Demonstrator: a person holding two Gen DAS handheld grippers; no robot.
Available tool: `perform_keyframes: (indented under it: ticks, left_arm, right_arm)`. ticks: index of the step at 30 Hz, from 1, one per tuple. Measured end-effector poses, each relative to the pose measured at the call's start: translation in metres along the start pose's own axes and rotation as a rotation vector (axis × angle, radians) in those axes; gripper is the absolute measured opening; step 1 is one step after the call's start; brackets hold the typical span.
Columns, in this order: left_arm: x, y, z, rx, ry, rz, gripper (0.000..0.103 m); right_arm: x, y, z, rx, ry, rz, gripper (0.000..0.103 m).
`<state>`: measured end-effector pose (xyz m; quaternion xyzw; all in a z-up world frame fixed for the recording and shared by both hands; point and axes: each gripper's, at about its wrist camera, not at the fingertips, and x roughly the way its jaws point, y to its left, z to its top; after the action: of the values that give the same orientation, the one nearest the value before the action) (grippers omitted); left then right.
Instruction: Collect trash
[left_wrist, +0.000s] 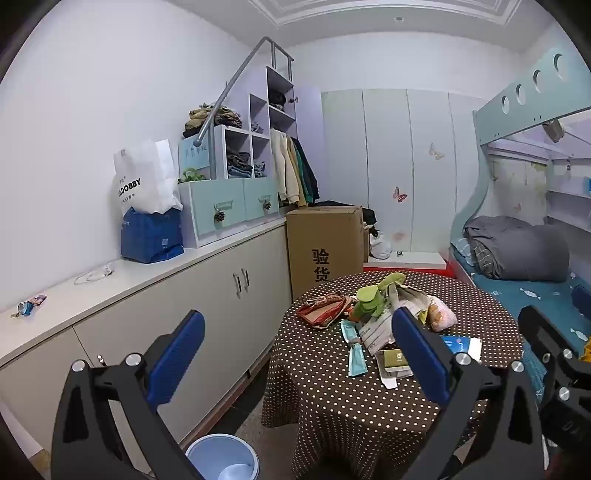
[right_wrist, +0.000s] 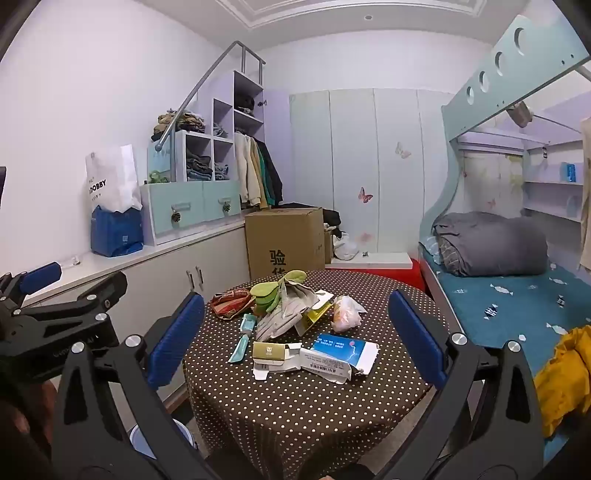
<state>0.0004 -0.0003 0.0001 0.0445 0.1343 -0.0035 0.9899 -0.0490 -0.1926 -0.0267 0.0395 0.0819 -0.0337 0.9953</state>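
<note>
A round table draped in a brown cloth with white polka dots (right_wrist: 295, 406) stands between a long run of smooth white low cabinets (left_wrist: 207, 295) and a bunk bed with a teal patterned sheet (right_wrist: 498, 306). The trash lies in a loose heap on the far half of the tabletop: a flattened white-and-blue cardboard carton (right_wrist: 341, 350), a small olive-gold box (right_wrist: 269, 350), two slim teal sachets (right_wrist: 243, 336), crumpled grey paper wrapping (right_wrist: 284, 314), a knotted translucent plastic bag (right_wrist: 345, 312), a red patterned fabric pouch (right_wrist: 231, 302) and a green leaf-shaped soft item (right_wrist: 269, 290).

The left gripper (left_wrist: 295, 354), black-framed with ribbed blue pads, has its jaws spread wide and holds nothing; it hangs short of the table's near edge. The right gripper (right_wrist: 295, 332) is likewise fully spread and empty, its pads flanking the heap in view without touching it.

The near half of the cloth is bare. A pale blue round plastic bin (left_wrist: 221, 459) sits on the floor in the narrow gap between table and cabinets. A tall brown cardboard box (left_wrist: 325, 240) stands just behind the table.
</note>
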Motion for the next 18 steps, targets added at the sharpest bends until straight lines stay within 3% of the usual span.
perform_keyframes:
  ticks: [6, 18]
  left_arm:
    - [0.01, 0.001, -0.003, 0.009, -0.001, 0.014, 0.099]
    - [0.023, -0.012, -0.006, 0.016, 0.006, -0.04, 0.099]
  right_arm:
    - [0.005, -0.001, 0.001, 0.006, 0.005, 0.0, 0.097]
    - [0.019, -0.002, -0.002, 0.011, 0.048, 0.003, 0.097]
